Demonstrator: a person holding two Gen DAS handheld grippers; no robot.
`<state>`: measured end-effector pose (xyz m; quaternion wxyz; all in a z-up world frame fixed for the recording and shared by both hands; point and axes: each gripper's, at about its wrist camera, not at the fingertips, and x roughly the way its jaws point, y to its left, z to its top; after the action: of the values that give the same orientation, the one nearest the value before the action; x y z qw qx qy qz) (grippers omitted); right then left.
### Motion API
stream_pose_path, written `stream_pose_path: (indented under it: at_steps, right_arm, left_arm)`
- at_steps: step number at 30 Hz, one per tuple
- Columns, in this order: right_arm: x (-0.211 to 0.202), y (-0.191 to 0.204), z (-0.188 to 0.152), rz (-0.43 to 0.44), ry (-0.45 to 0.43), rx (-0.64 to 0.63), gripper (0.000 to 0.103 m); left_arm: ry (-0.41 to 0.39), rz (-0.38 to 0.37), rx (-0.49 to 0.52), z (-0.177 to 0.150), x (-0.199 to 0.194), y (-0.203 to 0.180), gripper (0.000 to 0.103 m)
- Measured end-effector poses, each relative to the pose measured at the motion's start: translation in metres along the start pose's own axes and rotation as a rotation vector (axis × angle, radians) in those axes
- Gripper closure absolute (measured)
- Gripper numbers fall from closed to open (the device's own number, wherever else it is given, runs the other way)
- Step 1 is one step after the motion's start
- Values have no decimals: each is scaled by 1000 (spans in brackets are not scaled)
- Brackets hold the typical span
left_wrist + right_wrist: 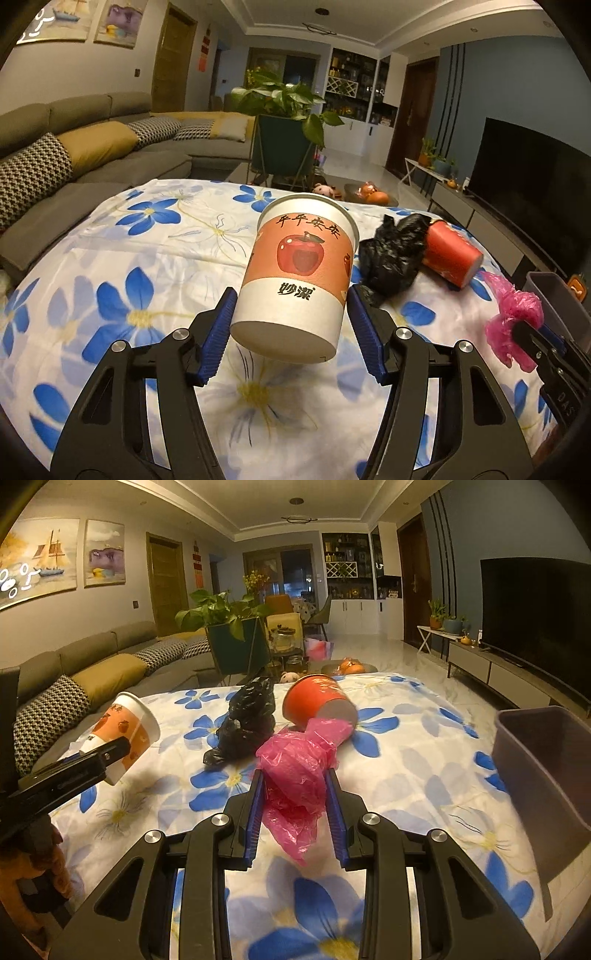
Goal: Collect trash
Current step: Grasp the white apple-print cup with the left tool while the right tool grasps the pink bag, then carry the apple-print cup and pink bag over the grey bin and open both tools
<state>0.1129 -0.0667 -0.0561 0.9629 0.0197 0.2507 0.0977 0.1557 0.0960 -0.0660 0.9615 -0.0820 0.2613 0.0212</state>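
Note:
A white and orange paper cup with an apple print hangs tilted above the flowered tablecloth, and my left gripper is shut on its lower half. The right wrist view shows that cup at the left. My right gripper is shut on a crumpled pink plastic bag, which hangs down between the blue pads. A black plastic bag and a red paper cup on its side lie on the cloth beyond it.
A grey bin stands at the table's right edge. A sofa runs along the left. A potted plant stands past the table's far end, and a TV on a low cabinet is at the right.

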Motion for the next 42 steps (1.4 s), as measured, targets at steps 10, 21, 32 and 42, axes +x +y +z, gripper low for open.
stream_pose_path:
  at_steps: [10,21,32,42]
  right_arm:
    - [-38,-27,-8,-18,-44,26,71]
    - [-64,-63,-13,-57,-79,60,71]
    - [-89,-126,-8,-187,-148,111,71]
    - [-104,-210,13,-408,-259,171,71]
  left_arm:
    - [-36,-6,11,-14,-39,-22,43]
    - [-57,-47,75,-20,-57,-69,43]
    - [-61,-223,179,-20,-54,-154,43]
    - [-70,-487,267,-7,-21,-282,43]
